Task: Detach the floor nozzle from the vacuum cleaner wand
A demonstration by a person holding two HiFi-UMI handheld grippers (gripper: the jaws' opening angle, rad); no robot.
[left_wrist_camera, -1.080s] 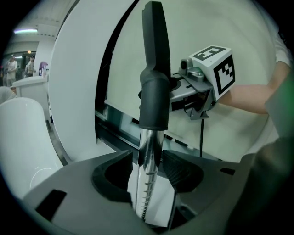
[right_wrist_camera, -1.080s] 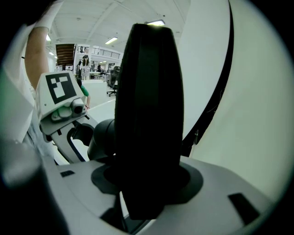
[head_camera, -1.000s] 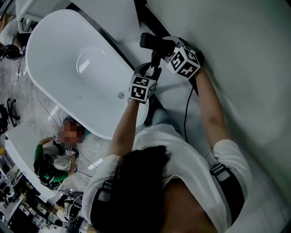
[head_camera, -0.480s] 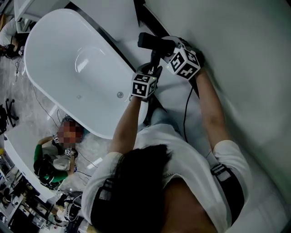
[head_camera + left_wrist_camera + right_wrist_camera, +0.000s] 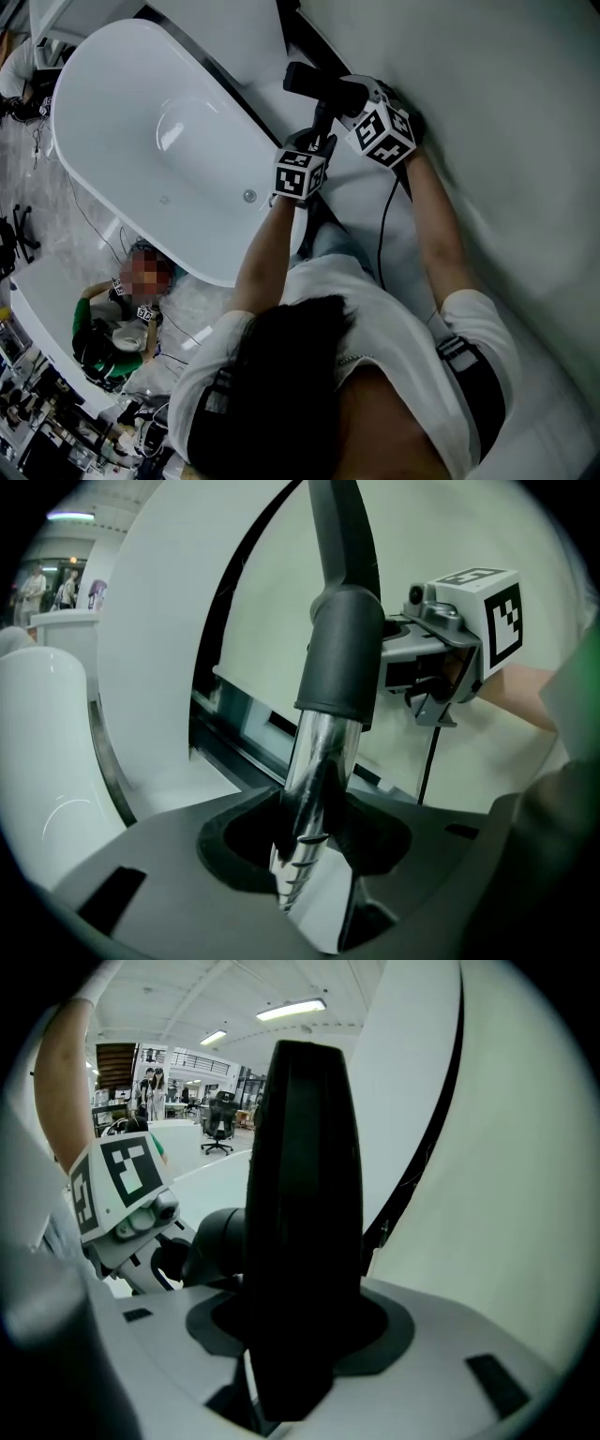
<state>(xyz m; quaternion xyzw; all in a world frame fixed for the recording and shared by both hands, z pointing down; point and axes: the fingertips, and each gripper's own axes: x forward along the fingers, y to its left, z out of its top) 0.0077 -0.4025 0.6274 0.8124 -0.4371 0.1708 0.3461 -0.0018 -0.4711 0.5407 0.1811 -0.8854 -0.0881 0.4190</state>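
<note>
Beside wand (image 5: 322,120) and floor nozzle (image 5: 311,82), bathtub (image 5: 112,56).

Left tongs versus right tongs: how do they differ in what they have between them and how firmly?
The left tongs straddle the shiny chrome wand, jaws closing, with a gap showing beside it. The right tongs are clamped on the broad black floor nozzle. The left tongs take a slim tube, while the right tongs take a piece that fills their jaws. Both have something between their jaws.

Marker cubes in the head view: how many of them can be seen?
2. One cube sits beside the bathtub rim; the other cube is just up and right of it. None looks hidden.
</note>
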